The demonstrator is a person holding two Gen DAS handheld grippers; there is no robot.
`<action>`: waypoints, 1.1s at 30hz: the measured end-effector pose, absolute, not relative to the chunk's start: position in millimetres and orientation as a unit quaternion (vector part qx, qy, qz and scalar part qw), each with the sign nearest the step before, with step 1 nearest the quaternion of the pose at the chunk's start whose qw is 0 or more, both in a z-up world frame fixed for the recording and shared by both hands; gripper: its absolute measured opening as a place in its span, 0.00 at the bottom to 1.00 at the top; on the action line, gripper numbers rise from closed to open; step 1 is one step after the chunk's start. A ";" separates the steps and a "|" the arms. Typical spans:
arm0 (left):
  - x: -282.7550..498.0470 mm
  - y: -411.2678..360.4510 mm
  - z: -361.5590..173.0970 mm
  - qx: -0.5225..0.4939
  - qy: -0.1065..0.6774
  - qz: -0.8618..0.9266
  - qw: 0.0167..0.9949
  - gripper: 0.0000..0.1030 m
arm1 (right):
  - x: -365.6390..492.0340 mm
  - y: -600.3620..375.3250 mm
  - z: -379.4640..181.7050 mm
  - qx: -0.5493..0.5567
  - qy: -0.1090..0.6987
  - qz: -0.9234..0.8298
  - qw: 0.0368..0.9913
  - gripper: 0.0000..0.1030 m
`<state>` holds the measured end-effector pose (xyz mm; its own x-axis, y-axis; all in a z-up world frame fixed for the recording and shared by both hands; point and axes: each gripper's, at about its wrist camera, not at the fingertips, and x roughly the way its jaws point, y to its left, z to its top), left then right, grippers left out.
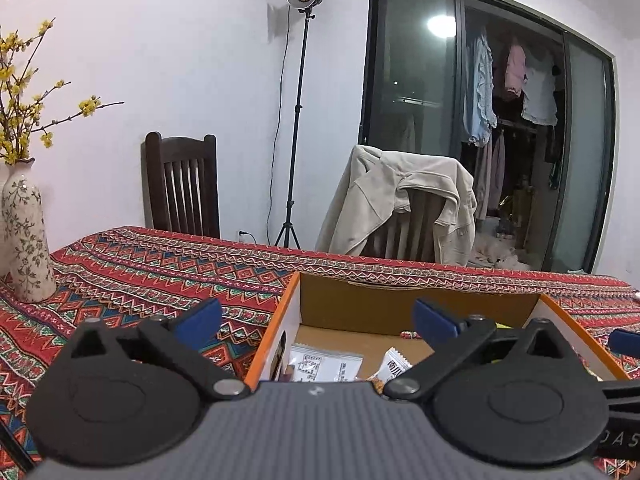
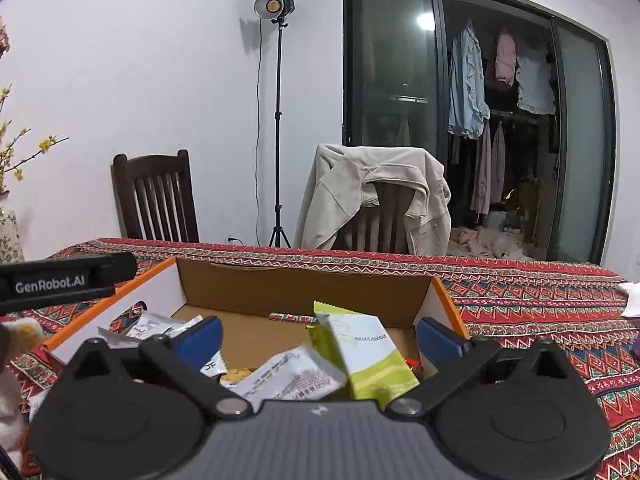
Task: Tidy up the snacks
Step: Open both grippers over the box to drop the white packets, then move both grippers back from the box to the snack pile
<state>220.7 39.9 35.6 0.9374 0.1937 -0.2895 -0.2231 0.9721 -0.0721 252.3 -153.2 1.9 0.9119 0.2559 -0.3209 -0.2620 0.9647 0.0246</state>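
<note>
A: Snacks sit in the cardboard box (image 2: 304, 292) on the patterned tablecloth (image 1: 152, 272). We see both grippers spread wide, nothing pinched. Agree?

B: Agree. Left gripper (image 1: 316, 316) has its blue pads apart and straddles the box's orange-edged left wall, one pad over the cloth, one over the inside. Right gripper (image 2: 318, 338) is also wide apart, over the middle of the box, with the green packet (image 2: 364, 356) leaning upright between its jaws (we see no pad pressing on it).

A: What else is in there?

B: White sachet (image 1: 326, 364) lying flat near the left wall, a white printed wrapper (image 2: 292, 376) beside the green one, a small red patterned candy (image 2: 294, 317) at the back wall. More under the gripper bodies, hidden.

A: Risks from here, as we judge them?

B: The green packet stands tilted against the pile; a nudge from the right pad could flop it over or push it out past the right wall. The left gripper sits astride the wall, so closing or dropping now could clip the cardboard and drag the light box across the cloth. Also the two grippers are near each other (the left one's arm shows at the right view's edge), so crossing paths could knock them together.

A: Vase (image 1: 26, 232) at the far left?

B: Well apart, low worry.
</note>
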 end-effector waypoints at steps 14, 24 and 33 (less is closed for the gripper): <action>191.3 36.9 69.1 -0.069 0.139 0.090 0.984 1.00 | 223.0 -154.5 34.0 -0.015 0.127 0.135 0.983 1.00; 141.0 40.0 84.0 -0.056 0.134 0.071 0.987 1.00 | 176.3 -165.4 47.9 -0.024 0.136 0.147 0.979 1.00; 97.0 46.3 69.2 -0.051 0.151 0.063 0.985 1.00 | 127.3 -171.2 32.8 -0.029 0.159 0.160 0.974 1.00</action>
<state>97.0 46.3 69.2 0.9465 0.1097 -0.3034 -0.1404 0.9868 -0.0811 127.3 -171.2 32.8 0.8980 0.3023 -0.3198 -0.3210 0.9471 -0.0060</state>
